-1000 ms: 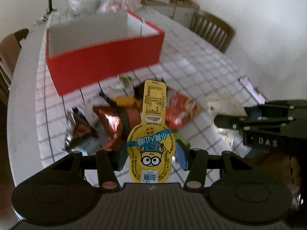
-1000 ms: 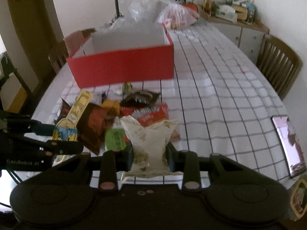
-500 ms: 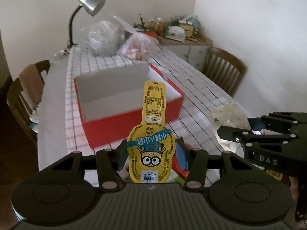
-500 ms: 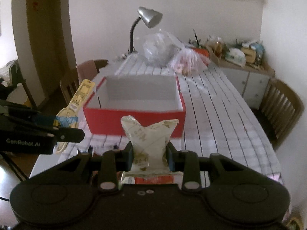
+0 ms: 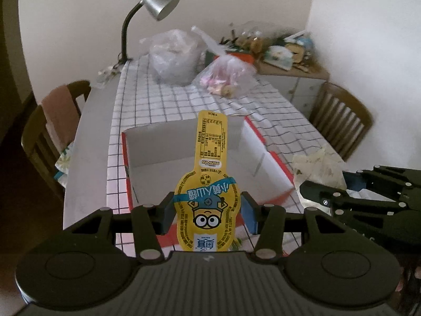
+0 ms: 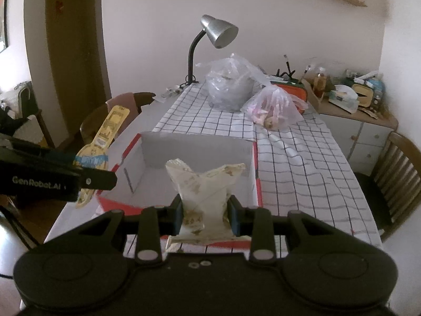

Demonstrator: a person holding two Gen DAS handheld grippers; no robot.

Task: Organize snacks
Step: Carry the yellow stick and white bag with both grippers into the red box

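My left gripper (image 5: 208, 210) is shut on a yellow Minions snack pack (image 5: 209, 173) and holds it upright above the near edge of the red box (image 5: 276, 166), whose white inside looks bare. My right gripper (image 6: 204, 212) is shut on a white crinkled snack bag (image 6: 204, 189), also held over the box's (image 6: 256, 181) near wall. The left gripper (image 6: 86, 177) with the yellow pack (image 6: 105, 137) shows at the left of the right wrist view. The right gripper (image 5: 329, 197) with the white bag (image 5: 318, 166) shows at the right of the left wrist view.
The box stands on a checked tablecloth (image 6: 302, 163). Two plastic bags (image 6: 231, 87) and a silver desk lamp (image 6: 218, 31) stand at the table's far end. Wooden chairs (image 6: 394, 173) flank the table. A cluttered cabinet (image 6: 355, 105) is at the back right.
Both grippers have lifted and moved forward from the snack pile to over the red box, each still holding its snack. The pile has dropped out of view.
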